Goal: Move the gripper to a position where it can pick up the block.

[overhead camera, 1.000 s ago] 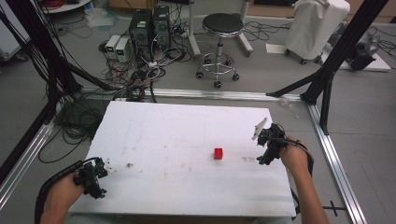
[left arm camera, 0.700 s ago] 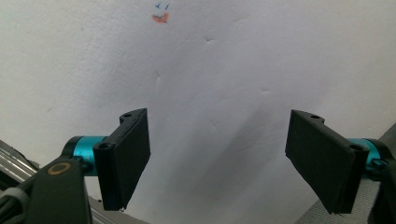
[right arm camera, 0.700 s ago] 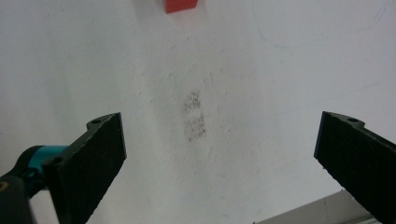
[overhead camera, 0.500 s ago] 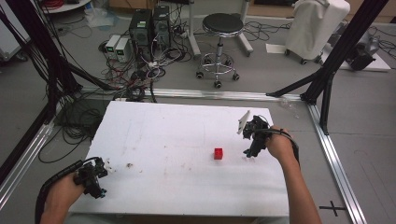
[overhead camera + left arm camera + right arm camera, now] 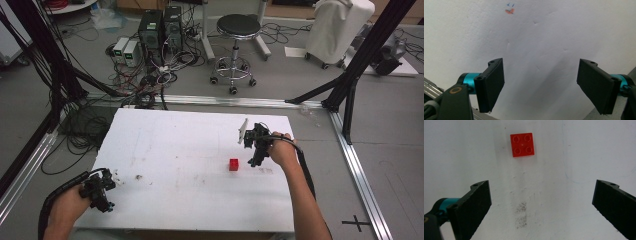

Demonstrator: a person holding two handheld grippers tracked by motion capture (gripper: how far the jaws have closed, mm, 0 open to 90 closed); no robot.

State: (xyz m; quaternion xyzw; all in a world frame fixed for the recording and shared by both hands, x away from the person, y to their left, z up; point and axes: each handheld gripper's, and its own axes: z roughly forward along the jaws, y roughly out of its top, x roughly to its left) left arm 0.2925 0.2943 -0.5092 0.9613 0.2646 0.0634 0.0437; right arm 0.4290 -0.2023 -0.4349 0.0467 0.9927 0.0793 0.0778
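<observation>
**A:** High view?
**B:** Brick [image 5: 233,164] mid-table [image 5: 175,135], just left of right gripper [image 5: 256,159].

**A:** Left gripper view?
**B:** Left gripper [image 5: 540,85] spread, empty.

**A:** Right gripper view?
**B:** Jaws spread; brick ahead. Advise centring, then descending.

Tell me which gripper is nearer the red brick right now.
The right gripper: it hangs just beside the red brick, jaws wide open. The left gripper sits at the table's near left corner.

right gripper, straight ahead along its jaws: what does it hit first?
Probably the red brick: it lies ahead of the open right gripper, slightly left of centre, on the white table. Depth is unclear; it might meet the tabletop first.
</observation>
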